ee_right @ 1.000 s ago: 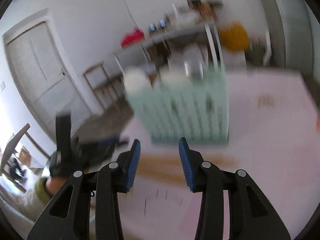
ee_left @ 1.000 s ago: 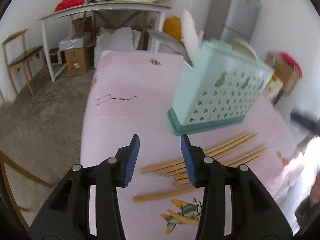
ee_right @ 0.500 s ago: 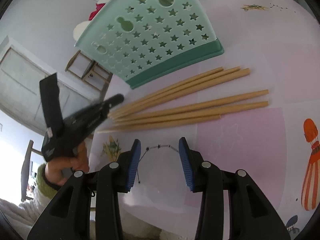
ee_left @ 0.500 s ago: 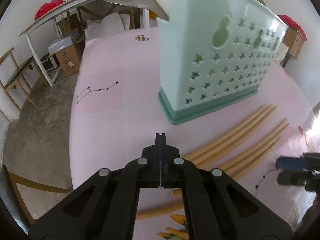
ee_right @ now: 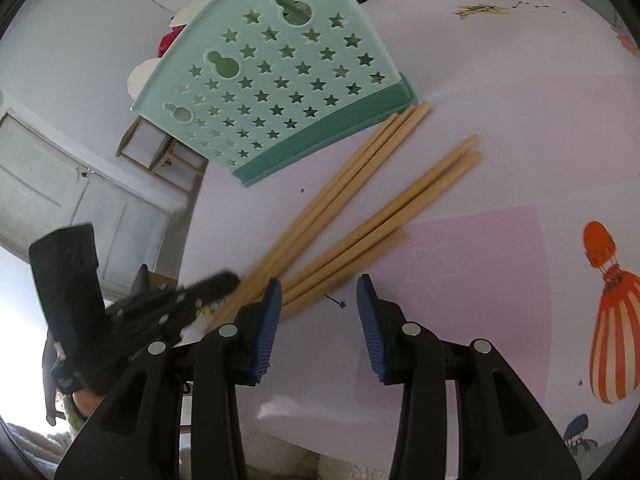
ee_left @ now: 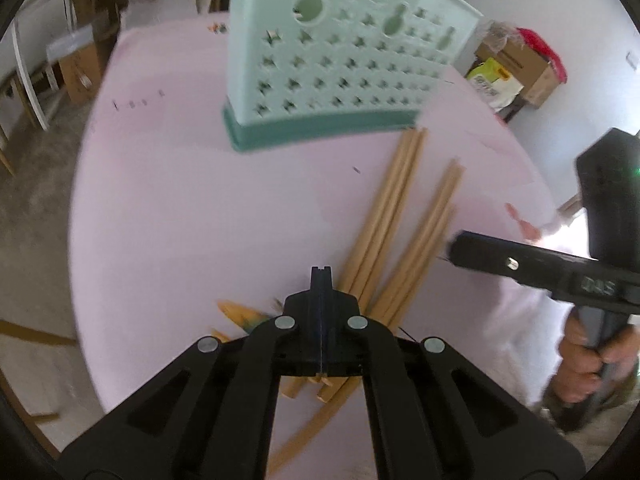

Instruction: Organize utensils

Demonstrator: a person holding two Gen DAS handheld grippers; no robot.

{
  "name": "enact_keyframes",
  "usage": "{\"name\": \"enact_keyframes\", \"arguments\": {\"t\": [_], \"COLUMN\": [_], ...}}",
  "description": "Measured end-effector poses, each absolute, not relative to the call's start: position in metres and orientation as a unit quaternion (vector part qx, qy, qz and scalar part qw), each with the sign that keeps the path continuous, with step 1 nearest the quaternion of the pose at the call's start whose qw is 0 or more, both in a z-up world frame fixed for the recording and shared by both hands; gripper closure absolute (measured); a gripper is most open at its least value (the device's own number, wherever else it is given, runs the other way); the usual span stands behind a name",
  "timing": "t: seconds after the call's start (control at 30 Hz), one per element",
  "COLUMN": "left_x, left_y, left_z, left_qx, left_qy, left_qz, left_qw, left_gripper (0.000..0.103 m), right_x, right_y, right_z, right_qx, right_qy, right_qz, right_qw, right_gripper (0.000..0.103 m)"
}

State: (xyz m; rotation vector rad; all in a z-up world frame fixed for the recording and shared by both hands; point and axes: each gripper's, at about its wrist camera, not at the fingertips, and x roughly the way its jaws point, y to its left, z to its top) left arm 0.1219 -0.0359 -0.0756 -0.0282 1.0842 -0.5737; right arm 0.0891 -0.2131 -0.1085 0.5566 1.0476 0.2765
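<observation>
- Pink patterned tablecloth covers the table; white walls, a pale door at 9 o'clock in the right wrist view, cardboard boxes at 2 o'clock in the left wrist view.
- Left gripper: its jaws are pressed fully together with nothing between them. The tip sits low over the cloth at the near ends of the chopsticks, just beside them; whether it touches them cannot be told. In the right wrist view this same gripper enters from 9 o'clock, blurred, its tip at the near ends of the sticks.
- Right gripper: the blue pads stand apart, partly open, with only cloth between them. The left pad is just beside the near ends of the lower group of sticks; contact cannot be told. In the left wrist view it reaches in from 3 o'clock, held by a hand, its tip next to the right-hand group.
- Chopsticks lie flat on the cloth in two loose groups, fanning from 7 o'clock toward 1 o'clock in the right wrist view; the far ends of the upper group reach the holder's base.
- Mint-green utensil holder, pierced with star holes on a darker green base, stands upright at 12 o'clock beyond the sticks. Its contents are hidden from both cameras.
</observation>
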Motion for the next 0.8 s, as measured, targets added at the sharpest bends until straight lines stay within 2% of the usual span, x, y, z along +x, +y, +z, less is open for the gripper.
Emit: {"name": "enact_keyframes", "arguments": {"t": [0.23,0.5,0.8], "left_x": [0.085,0.055,0.058], "left_y": [-0.051,-0.079,-0.061], "left_z": [-0.086,-0.090,-0.090], "left_qx": [-0.066,-0.065,-0.103], "left_qy": [0.533,0.538,0.547], "left_qz": [-0.320,-0.343,-0.334], "left_qw": [0.780,0.768,0.761], "left_gripper": [0.103,0.103,0.103], "right_x": [0.077,0.077,0.077], "right_y": [-0.226,-0.221,-0.203], "right_z": [-0.110,-0.109,-0.110], "right_qx": [0.257,0.233,0.214], "right_qy": [0.494,0.505,0.508], "right_qz": [0.100,0.089,0.100], "right_qw": [0.824,0.826,0.828], "right_gripper": [0.074,0.084,0.087]}}
